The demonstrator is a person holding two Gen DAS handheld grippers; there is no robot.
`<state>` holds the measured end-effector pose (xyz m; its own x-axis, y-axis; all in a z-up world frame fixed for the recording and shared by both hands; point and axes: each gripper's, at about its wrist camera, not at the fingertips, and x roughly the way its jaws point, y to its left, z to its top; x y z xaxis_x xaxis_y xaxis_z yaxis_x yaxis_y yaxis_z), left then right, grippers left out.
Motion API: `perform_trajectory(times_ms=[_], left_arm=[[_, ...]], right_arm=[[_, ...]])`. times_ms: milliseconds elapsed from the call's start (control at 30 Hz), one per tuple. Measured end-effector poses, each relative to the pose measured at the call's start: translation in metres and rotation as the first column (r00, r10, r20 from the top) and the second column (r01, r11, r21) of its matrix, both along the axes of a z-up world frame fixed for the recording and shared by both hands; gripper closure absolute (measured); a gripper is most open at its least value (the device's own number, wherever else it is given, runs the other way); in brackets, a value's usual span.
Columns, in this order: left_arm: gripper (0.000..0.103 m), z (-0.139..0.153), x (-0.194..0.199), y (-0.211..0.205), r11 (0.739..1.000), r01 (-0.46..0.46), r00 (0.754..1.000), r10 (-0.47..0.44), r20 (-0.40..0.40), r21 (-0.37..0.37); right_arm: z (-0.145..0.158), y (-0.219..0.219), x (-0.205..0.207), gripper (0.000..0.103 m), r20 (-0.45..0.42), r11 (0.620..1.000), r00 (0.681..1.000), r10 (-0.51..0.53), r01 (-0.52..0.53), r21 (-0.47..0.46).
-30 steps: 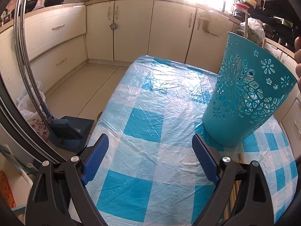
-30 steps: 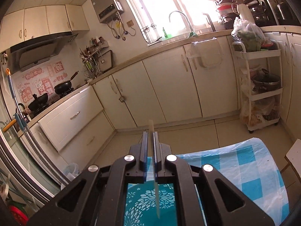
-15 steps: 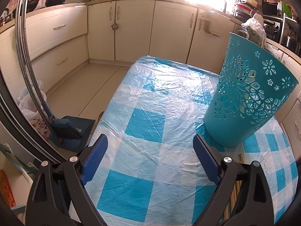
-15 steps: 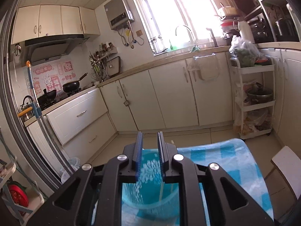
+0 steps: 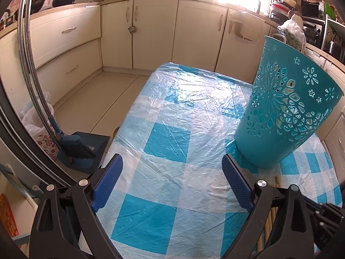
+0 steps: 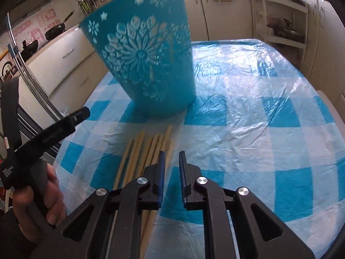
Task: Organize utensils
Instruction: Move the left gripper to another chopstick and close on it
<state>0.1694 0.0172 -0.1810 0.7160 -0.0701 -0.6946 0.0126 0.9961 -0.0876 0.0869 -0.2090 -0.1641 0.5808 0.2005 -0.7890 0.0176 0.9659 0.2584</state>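
Note:
A teal cut-out basket (image 5: 286, 108) (image 6: 146, 64) stands upright on the blue-checked table cover (image 5: 168, 133). A pale stick tip (image 5: 303, 48) shows above its far rim. Several wooden chopsticks (image 6: 146, 149) lie side by side on the cover in front of the basket, partly under my right gripper. My right gripper (image 6: 172, 153) hangs low just right of them; its jaws are closing with a narrow gap and nothing between them. My left gripper (image 5: 171, 158) is wide open over bare cover, left of the basket, and holds nothing. A hand (image 6: 43, 194) holds it.
A broom and dustpan (image 5: 75, 149) stand on the floor beyond the table's left edge. Cream cabinets (image 5: 151, 32) run along the far walls. A white shelf rack (image 6: 280, 21) stands past the table's far right corner.
My right gripper let go of the chopstick it held above the basket, then dropped and tilted down to the chopsticks on the table. The left gripper stayed still.

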Motion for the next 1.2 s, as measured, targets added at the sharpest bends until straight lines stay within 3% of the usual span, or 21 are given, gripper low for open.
perform_trajectory(times_ms=[433, 567, 733, 833, 967, 1200], left_arm=[[0.013, -0.001, 0.001, 0.000, 1.000, 0.002, 1.000, -0.002, -0.001, -0.001], [0.013, -0.001, 0.001, 0.000, 1.000, 0.004, 1.000, -0.004, -0.001, -0.001], [0.013, -0.002, -0.003, -0.015, 0.996, 0.085, 0.996, -0.084, -0.042, 0.037], [0.013, -0.002, -0.021, -0.031, 0.985, 0.170, 0.980, -0.167, -0.104, 0.016], [0.013, -0.007, -0.039, -0.058, 0.962, 0.256, 0.960, -0.241, -0.141, 0.096], [0.014, -0.017, -0.045, -0.071, 0.957, 0.255, 0.953, -0.225, -0.202, 0.140]], right_arm=[[-0.010, 0.021, -0.013, 0.090, -0.003, 0.992, 0.999, 0.053, -0.053, -0.113], [-0.010, 0.019, -0.016, 0.095, 0.002, 0.988, 0.998, 0.070, -0.069, -0.141], [-0.011, -0.002, -0.013, 0.097, 0.014, 0.988, 0.999, 0.034, -0.032, -0.153], [-0.013, -0.022, -0.011, 0.097, 0.021, 0.995, 1.000, -0.004, 0.006, -0.100], [-0.015, -0.033, -0.011, 0.097, 0.021, 0.999, 1.000, -0.022, 0.022, -0.026], [-0.015, -0.039, -0.013, 0.097, 0.023, 0.999, 0.999, -0.022, 0.021, 0.038]])
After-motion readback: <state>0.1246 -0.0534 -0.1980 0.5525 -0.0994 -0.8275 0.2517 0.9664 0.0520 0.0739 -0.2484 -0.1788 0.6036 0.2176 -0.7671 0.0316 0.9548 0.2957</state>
